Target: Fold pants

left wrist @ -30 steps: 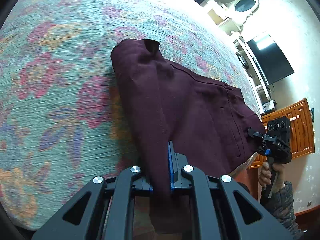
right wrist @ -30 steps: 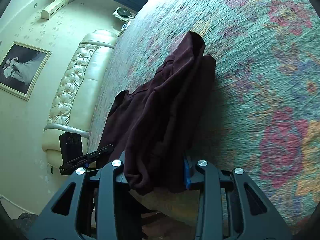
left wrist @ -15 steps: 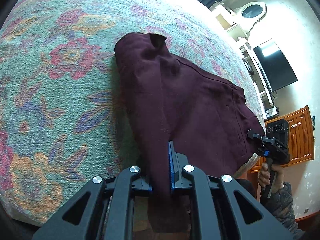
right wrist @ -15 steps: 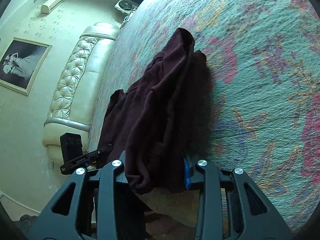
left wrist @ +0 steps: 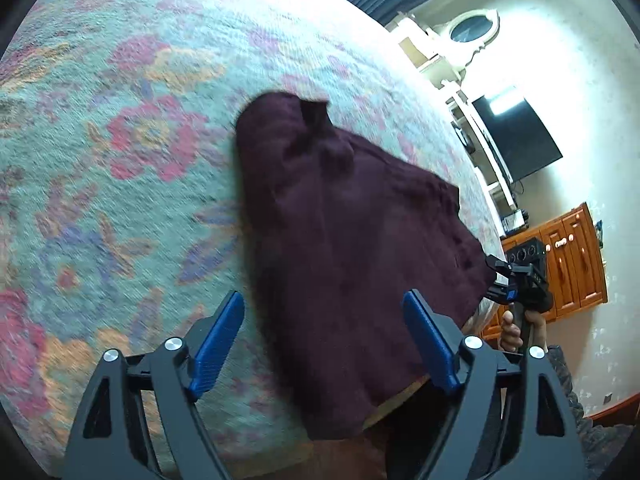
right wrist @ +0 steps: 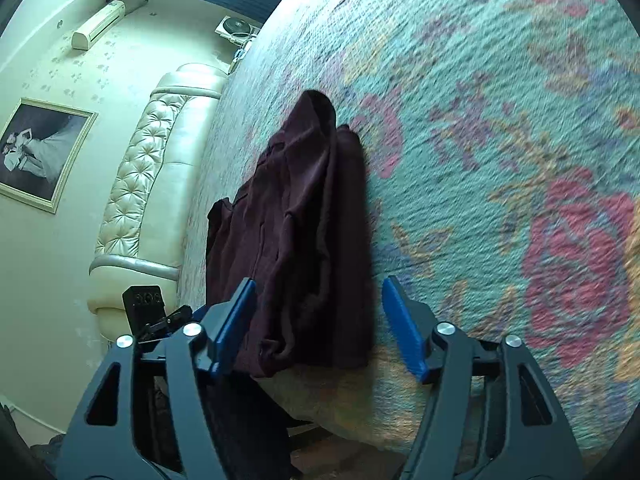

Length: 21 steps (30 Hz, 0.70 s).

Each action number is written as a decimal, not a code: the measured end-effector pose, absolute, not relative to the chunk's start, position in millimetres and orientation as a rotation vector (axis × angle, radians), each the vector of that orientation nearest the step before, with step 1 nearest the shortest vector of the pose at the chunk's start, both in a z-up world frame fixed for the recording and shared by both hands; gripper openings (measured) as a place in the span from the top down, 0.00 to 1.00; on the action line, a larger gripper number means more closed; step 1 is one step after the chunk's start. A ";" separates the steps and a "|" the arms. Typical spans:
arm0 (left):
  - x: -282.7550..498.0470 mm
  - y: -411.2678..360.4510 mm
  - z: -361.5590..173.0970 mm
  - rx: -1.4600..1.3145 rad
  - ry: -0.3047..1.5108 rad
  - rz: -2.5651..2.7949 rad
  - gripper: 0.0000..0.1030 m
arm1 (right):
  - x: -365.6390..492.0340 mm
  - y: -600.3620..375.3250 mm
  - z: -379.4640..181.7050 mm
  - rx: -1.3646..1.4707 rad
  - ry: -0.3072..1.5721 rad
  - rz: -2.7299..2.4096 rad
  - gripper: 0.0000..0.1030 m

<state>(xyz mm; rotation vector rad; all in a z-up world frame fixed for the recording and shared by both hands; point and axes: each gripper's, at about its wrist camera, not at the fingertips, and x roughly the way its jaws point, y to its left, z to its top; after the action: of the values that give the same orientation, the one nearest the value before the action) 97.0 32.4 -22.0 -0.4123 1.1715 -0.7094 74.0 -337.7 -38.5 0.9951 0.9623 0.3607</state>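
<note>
Dark maroon pants (left wrist: 344, 232) lie folded in a bunched stack on the floral bedspread (left wrist: 120, 200), their near end hanging over the bed's edge. My left gripper (left wrist: 324, 336) is opening; the cloth lies between its blue pads (left wrist: 218, 344) without touching them. In the right wrist view the pants (right wrist: 304, 216) form a ridge running away from me. My right gripper (right wrist: 318, 320) is opening too, and the cloth's end sits loose between its pads (right wrist: 404, 328). Each gripper shows in the other's view: the right gripper (left wrist: 516, 280) held by a hand (left wrist: 514, 332), the left gripper (right wrist: 160, 318) at the pants' other side.
The bedspread (right wrist: 500, 160) stretches wide beyond the pants. A cream tufted headboard (right wrist: 152, 184), a framed picture (right wrist: 40, 152) and an air conditioner (right wrist: 98, 24) are on one side. A television (left wrist: 516, 136), a mirror (left wrist: 472, 28) and a wooden cabinet (left wrist: 568, 264) stand on the other.
Both grippers were shut on the pants' near edge and have let go, their jaws now wide. The cloth has dropped onto the bed edge.
</note>
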 end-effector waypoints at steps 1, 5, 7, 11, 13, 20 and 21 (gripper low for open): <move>103.7 35.0 -25.4 -0.430 1.177 -0.705 0.20 | 78.6 -342.2 -38.8 1.008 0.949 0.356 0.33; 134.2 37.1 -43.1 -0.535 1.218 -0.702 0.20 | 110.6 -347.9 -41.1 1.017 0.933 0.344 0.32; 149.7 30.0 -45.4 -0.544 1.207 -0.707 0.20 | 129.9 -344.3 -45.6 1.023 0.937 0.362 0.32; 170.0 17.9 -46.3 -0.522 1.199 -0.721 0.19 | 158.3 -332.4 -51.3 0.984 0.952 0.372 0.32; 178.9 15.9 -48.1 -0.526 1.199 -0.725 0.18 | 168.0 -327.4 -52.2 0.975 0.951 0.374 0.31; 186.2 6.2 -49.9 -0.370 1.192 -0.640 0.65 | 174.5 -320.6 -58.2 0.962 0.962 0.402 0.71; 186.4 7.8 -50.4 -0.381 1.185 -0.644 0.73 | 172.8 -320.5 -57.7 0.963 0.949 0.407 0.73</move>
<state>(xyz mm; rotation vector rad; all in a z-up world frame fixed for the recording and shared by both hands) 186.4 7.8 -50.4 -0.3812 1.1854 -0.6442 172.8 -320.5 -57.7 0.9633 0.9492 0.4068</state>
